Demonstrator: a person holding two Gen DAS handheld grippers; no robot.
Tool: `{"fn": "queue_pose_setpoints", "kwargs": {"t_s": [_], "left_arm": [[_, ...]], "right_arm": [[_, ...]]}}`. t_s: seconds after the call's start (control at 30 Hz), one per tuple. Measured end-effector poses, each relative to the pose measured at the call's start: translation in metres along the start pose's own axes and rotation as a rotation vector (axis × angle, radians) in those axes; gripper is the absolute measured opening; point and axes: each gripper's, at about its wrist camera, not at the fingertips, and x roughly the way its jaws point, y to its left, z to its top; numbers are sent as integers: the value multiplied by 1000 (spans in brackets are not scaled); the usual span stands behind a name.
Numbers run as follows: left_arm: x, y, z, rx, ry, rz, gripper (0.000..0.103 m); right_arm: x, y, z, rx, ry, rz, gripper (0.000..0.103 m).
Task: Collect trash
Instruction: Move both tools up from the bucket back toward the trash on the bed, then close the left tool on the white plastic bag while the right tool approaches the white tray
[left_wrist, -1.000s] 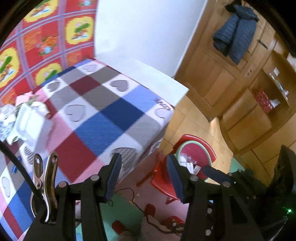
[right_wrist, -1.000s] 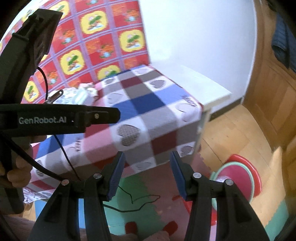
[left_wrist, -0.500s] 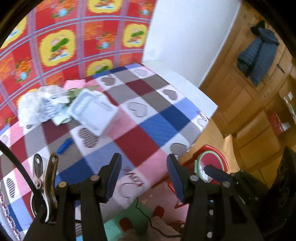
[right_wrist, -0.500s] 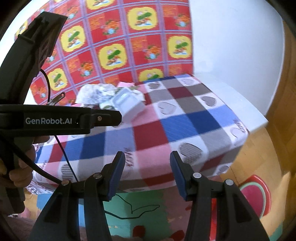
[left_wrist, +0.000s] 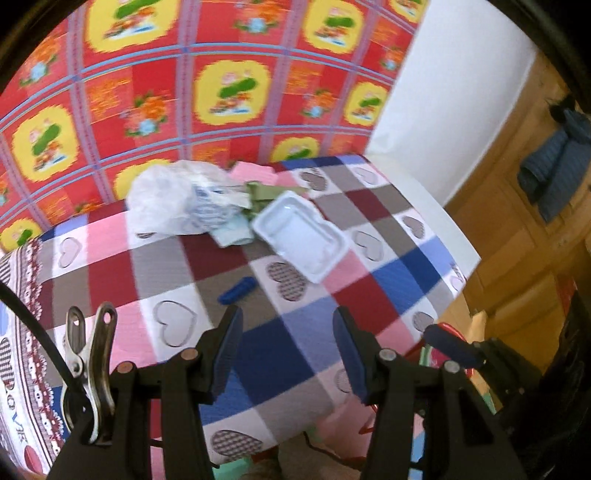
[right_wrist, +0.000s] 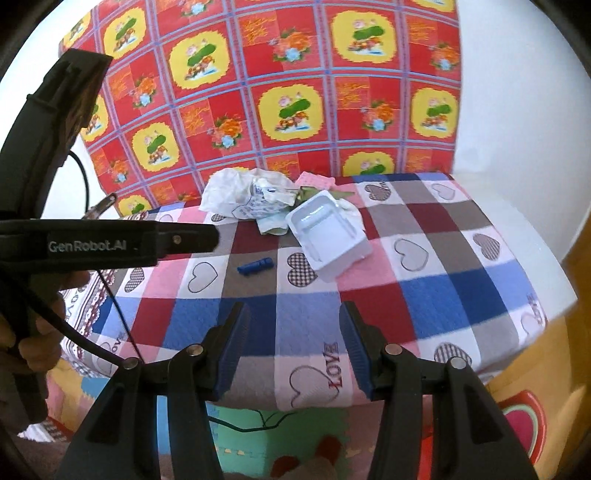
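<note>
Trash lies at the far side of a table with a checked heart-pattern cloth (left_wrist: 306, 328) (right_wrist: 443, 295). A white plastic tray (left_wrist: 299, 232) (right_wrist: 327, 230) rests tilted against a pile of crumpled white bags and paper (left_wrist: 177, 201) (right_wrist: 243, 194), with green scraps (left_wrist: 260, 194) and a pink sheet (left_wrist: 253, 171) (right_wrist: 316, 181) behind. A small blue piece (left_wrist: 236, 290) (right_wrist: 255, 265) lies nearer. My left gripper (left_wrist: 287, 328) hangs open over the table's near part with nothing between its fingers. My right gripper (right_wrist: 291, 325) is open and empty too, short of the trash.
A red and yellow patterned sheet (right_wrist: 280, 96) covers the wall behind the table. Wooden cabinets with a hung dark jacket (left_wrist: 554, 173) stand at the right. A red stool (right_wrist: 524, 417) and coloured foam mats (right_wrist: 255, 443) are on the floor. A hand holds the left gripper's body (right_wrist: 74, 243).
Both views have swung left and up from the floor and the table corner onto the tabletop. The trash pile now sits ahead of both grippers. Both stay open as before.
</note>
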Motion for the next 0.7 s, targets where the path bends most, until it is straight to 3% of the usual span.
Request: {"fn": "queue_pose_setpoints", "kwargs": {"t_s": [0.3, 0.7], "left_arm": [[6, 39, 18, -118, -5, 60, 53], [42, 71, 60, -276, -4, 121, 53]], "right_arm": [[34, -9, 31, -36, 39, 32, 52], [86, -43, 71, -93, 105, 75, 52]]}}
